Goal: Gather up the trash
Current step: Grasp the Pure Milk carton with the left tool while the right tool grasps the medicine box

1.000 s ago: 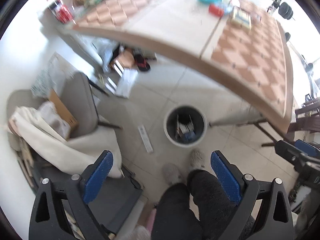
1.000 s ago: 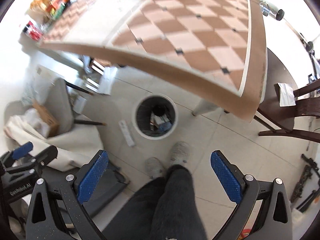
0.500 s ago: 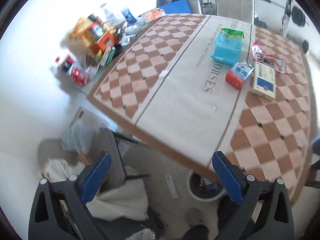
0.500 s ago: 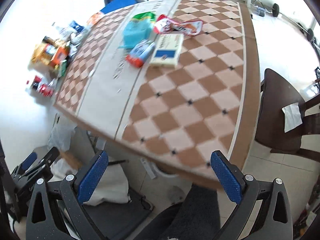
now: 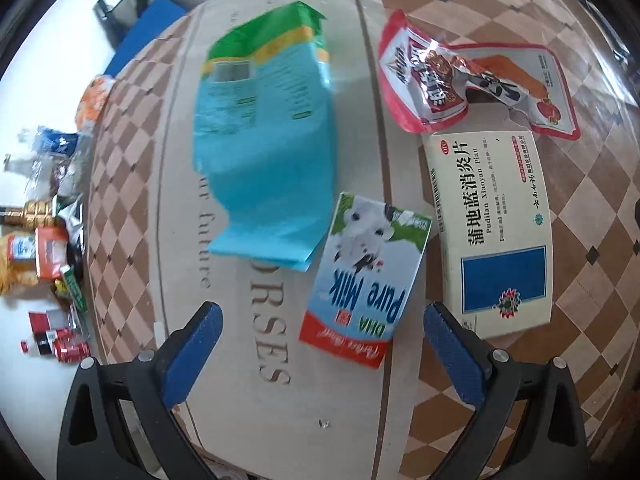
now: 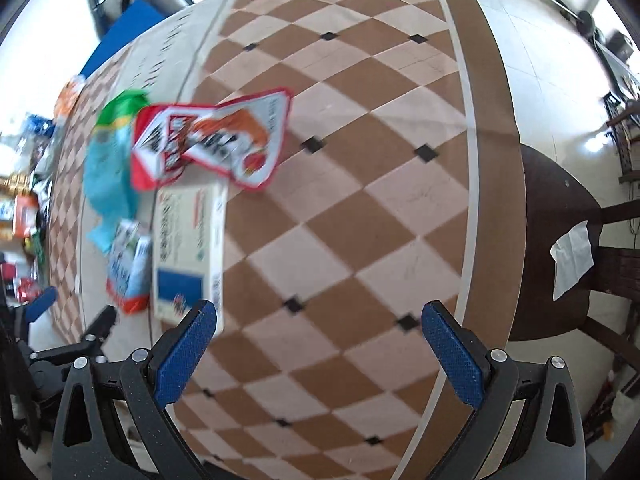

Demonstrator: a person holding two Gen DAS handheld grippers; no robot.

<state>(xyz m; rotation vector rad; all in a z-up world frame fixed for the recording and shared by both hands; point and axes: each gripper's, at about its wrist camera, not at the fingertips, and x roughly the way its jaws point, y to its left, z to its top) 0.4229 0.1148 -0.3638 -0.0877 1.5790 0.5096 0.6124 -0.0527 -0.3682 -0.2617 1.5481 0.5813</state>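
Several pieces of trash lie on the checkered table (image 5: 600,280). A Pure Milk carton (image 5: 362,284) lies just ahead of my open, empty left gripper (image 5: 320,344). A blue-green bag (image 5: 268,136) lies beyond it. A cream medicine box (image 5: 492,224) lies to the right, with a red snack wrapper (image 5: 452,76) behind it. In the right wrist view the box (image 6: 188,248), wrapper (image 6: 216,144), bag (image 6: 108,168) and carton (image 6: 128,272) sit at the left. My right gripper (image 6: 320,348) is open and empty over bare table (image 6: 360,200). The left gripper (image 6: 72,336) shows at its lower left.
Bottles, cans and food packets (image 5: 44,240) crowd the table's left end. A dark wooden chair (image 6: 568,248) with a white tissue (image 6: 572,256) stands off the table's right edge. A blue item (image 6: 116,36) lies beyond the far end.
Both grippers rose from the floor bin up over the table and closed in on the trash. The left one now hovers just short of the milk carton. Both stayed open.
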